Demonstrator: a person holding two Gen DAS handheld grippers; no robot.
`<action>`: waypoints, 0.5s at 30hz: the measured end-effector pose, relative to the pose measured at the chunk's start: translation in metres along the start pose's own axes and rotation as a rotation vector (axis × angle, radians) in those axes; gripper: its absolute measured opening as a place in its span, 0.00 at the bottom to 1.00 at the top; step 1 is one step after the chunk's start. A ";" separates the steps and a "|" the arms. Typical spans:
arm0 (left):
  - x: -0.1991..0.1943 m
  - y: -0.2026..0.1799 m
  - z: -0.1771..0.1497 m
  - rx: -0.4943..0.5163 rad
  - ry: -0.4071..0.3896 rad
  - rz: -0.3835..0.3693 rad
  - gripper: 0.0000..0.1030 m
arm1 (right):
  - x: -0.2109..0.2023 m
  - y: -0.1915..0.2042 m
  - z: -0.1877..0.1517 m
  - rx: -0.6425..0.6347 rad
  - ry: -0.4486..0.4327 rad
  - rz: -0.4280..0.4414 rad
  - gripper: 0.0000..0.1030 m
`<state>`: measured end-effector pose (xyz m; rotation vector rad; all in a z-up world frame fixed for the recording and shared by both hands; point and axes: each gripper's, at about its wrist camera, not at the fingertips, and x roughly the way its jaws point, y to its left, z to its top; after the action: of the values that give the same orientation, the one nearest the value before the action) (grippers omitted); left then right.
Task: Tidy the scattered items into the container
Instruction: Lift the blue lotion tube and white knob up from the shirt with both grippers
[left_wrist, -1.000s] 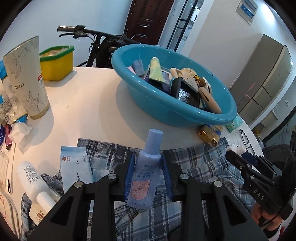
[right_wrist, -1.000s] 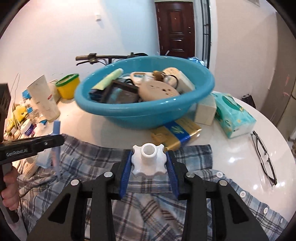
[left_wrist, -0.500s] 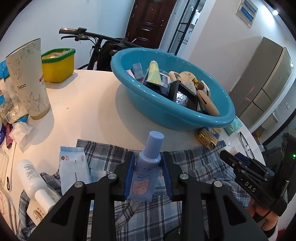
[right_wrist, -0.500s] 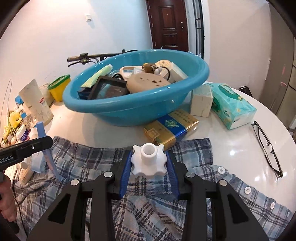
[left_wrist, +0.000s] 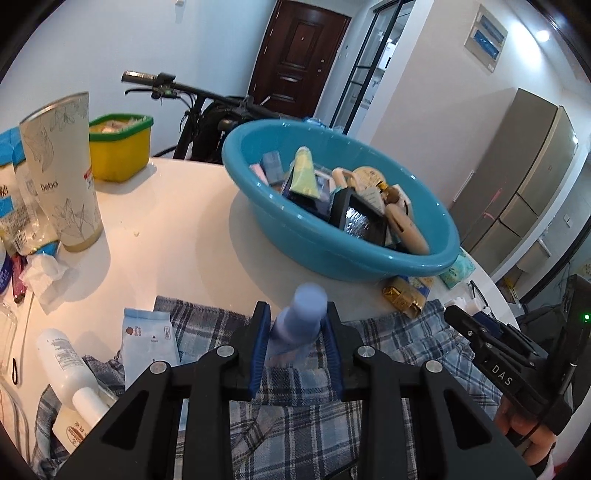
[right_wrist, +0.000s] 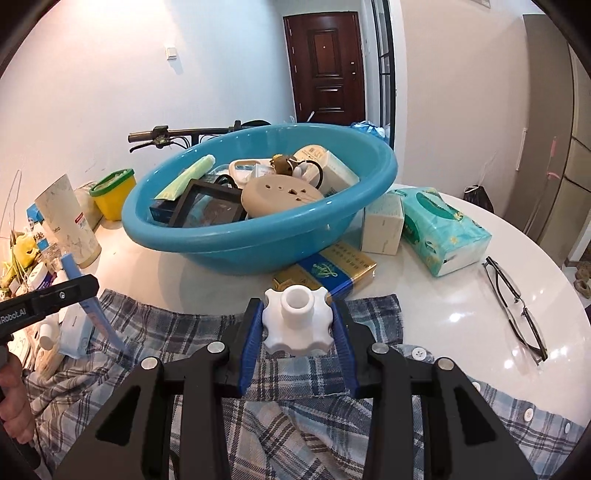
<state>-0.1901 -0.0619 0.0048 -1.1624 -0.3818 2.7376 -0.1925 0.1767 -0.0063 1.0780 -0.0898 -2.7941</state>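
left tool clamped on pale-blue plastic bottle, low grip, may tip | right tool clamped on white lobed plastic knob | teal plastic basin, frame centre, crowded: drops may bounce out

The left claw and right claw are black, with blue pads and round silver screws. White letters mark their sides.

Basin is seen as glossy smooth plastic; shirt as matt woven cloth; tabletop as polished, reflective.
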 end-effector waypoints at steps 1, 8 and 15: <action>-0.002 -0.001 0.000 0.003 -0.011 -0.001 0.28 | -0.001 0.000 0.000 0.002 -0.004 0.003 0.35; -0.013 -0.007 0.002 0.026 -0.056 -0.016 0.19 | -0.013 -0.001 0.004 0.003 -0.050 -0.002 0.35; 0.010 -0.013 -0.004 0.086 0.063 -0.002 0.19 | -0.016 0.002 0.006 -0.008 -0.057 -0.002 0.35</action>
<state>-0.1933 -0.0467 -0.0009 -1.2213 -0.2555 2.6792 -0.1850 0.1772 0.0088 0.9973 -0.0835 -2.8246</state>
